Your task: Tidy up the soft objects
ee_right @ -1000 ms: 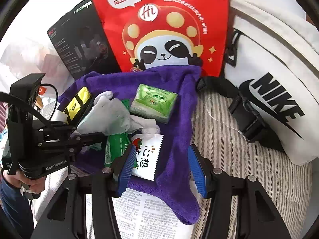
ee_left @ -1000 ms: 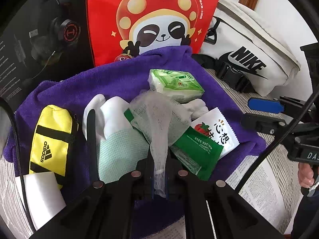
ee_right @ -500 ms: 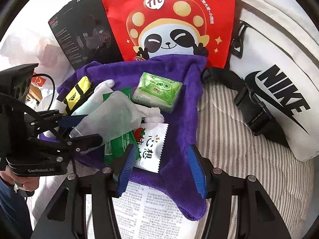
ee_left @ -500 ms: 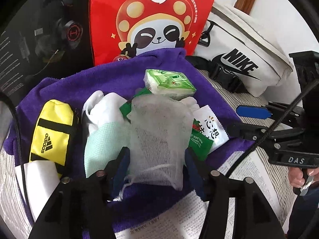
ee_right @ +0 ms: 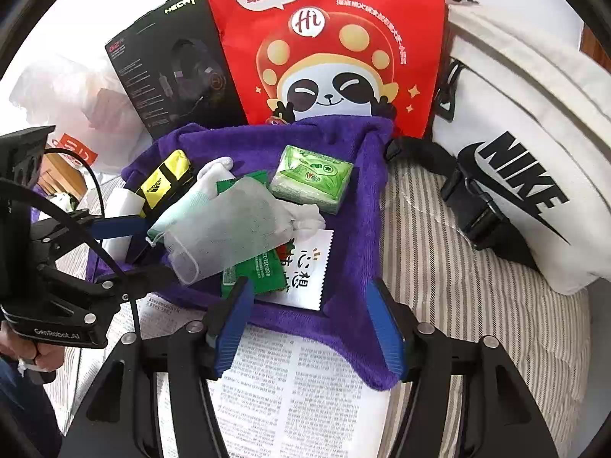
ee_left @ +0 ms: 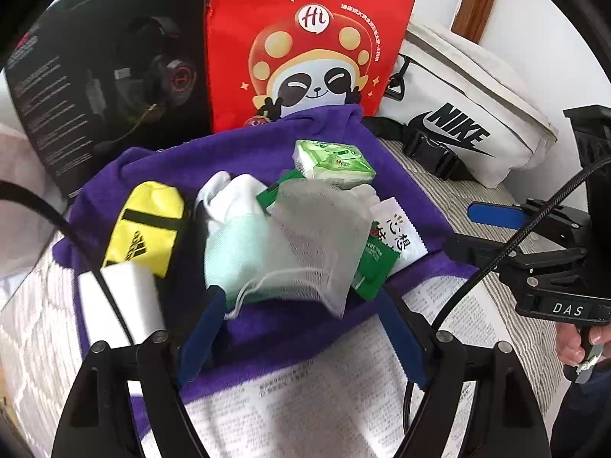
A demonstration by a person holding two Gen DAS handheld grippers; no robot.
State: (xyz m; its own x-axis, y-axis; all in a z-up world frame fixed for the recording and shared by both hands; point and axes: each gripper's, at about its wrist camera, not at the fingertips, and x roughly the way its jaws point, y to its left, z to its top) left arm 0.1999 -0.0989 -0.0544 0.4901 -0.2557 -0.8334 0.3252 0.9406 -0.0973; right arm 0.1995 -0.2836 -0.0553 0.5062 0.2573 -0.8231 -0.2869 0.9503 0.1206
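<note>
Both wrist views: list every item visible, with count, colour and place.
Towel: 1, purple, spread on striped bedding.
Mesh pouch: 1, white, lying atop the pile, drawstring toward left gripper.
Gloves: white and mint, under the pouch; count unclear.
Tissue pack: 1, green, towel's far side.
Sachets: 2 visible, green and white, near edge.
Adidas pouch: 1, yellow, towel's left.
Red bag: 1, behind towel.
Headset box: 1, black, back left.
Nike bag: 1, white, right.
Printed sheet: 1, foreground.
Left gripper: open.
Right gripper: open.

Bright, even daylight throughout; fisheye bending and dark vignette at edges, slight motion blur in the left view.
</note>
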